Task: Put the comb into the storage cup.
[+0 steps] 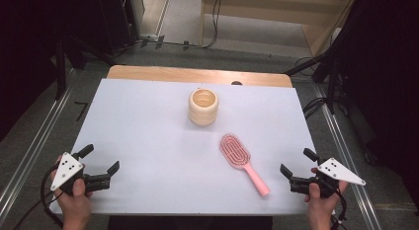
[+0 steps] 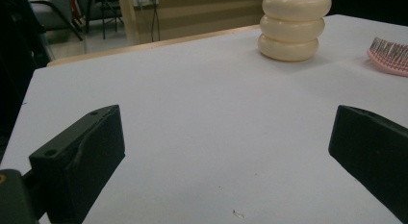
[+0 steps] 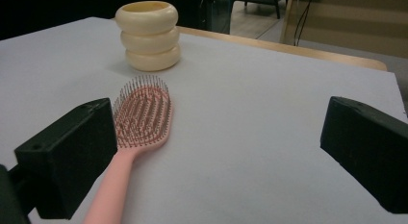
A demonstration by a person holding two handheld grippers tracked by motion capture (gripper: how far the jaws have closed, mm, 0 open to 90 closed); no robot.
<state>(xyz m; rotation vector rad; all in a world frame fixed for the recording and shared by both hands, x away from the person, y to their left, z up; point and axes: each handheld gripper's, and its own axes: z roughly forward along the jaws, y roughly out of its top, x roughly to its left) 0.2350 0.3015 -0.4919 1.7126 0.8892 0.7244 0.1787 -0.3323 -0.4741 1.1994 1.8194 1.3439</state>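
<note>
A cream ribbed cup (image 1: 203,106) stands upright near the middle back of the white table; it also appears in the left gripper view (image 2: 294,26) and the right gripper view (image 3: 148,35). A pink hairbrush (image 1: 241,159) lies bristles up to the cup's front right, handle toward the front edge (image 3: 140,120), with its head's edge at the right of the left gripper view (image 2: 390,56). My left gripper (image 1: 102,160) hovers open at the front left corner, empty. My right gripper (image 1: 298,162) is open at the front right, just right of the brush handle.
The white table top (image 1: 148,136) sits on a wooden board (image 1: 197,74) whose far strip is bare. Cables and dark stands lie on the floor beyond and beside the table. A metal rail (image 1: 29,156) runs along the left.
</note>
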